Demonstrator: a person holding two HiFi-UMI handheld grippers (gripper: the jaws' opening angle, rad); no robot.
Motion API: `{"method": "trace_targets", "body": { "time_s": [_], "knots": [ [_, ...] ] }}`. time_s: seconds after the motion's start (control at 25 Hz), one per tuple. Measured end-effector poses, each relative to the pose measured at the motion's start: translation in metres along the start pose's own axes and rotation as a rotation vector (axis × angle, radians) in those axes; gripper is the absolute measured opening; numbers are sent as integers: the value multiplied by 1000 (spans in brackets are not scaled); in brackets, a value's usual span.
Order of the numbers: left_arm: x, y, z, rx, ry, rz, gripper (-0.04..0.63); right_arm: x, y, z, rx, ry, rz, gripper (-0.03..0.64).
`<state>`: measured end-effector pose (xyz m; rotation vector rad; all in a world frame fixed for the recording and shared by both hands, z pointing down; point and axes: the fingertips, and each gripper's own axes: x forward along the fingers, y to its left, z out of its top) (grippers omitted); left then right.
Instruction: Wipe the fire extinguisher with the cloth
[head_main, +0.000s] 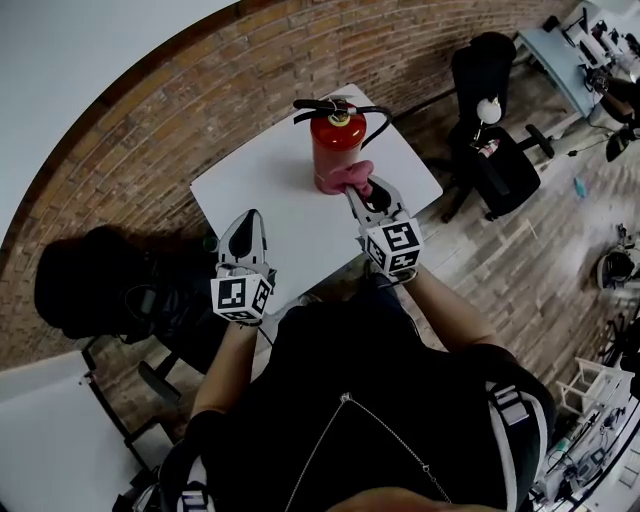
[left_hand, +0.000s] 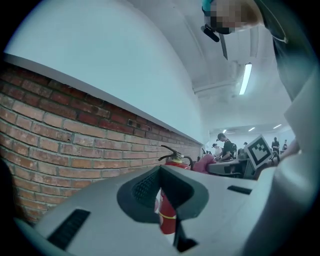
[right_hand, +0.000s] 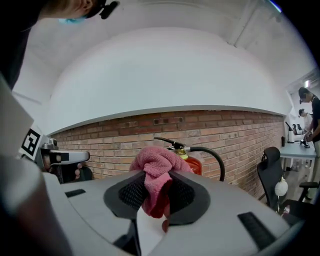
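Two grippers were over the white table (head_main: 262, 190). The right gripper (head_main: 361, 193) pinched a bunched pink cloth (head_main: 349, 178) against the lower body of the upright red fire extinguisher (head_main: 338, 150). The left gripper (head_main: 248, 218) was nearer the person, jaws pressed together, empty.

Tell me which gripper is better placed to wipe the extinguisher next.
Right. The right claw is shut on the pink terry cloth, close against the red cylindrical fire extinguisher low on its body. The left claw is shut on nothing, set back over the white tabletop.
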<state>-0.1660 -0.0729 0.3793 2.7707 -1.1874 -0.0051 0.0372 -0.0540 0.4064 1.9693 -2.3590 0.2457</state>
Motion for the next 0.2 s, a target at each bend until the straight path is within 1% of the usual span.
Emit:
{"method": "trace_targets", "body": {
  "time_s": [0.2],
  "knots": [
    [22, -36, 4, 7, -11, 2, 18, -15, -23, 12, -30, -14, 80, 112]
  ]
}}
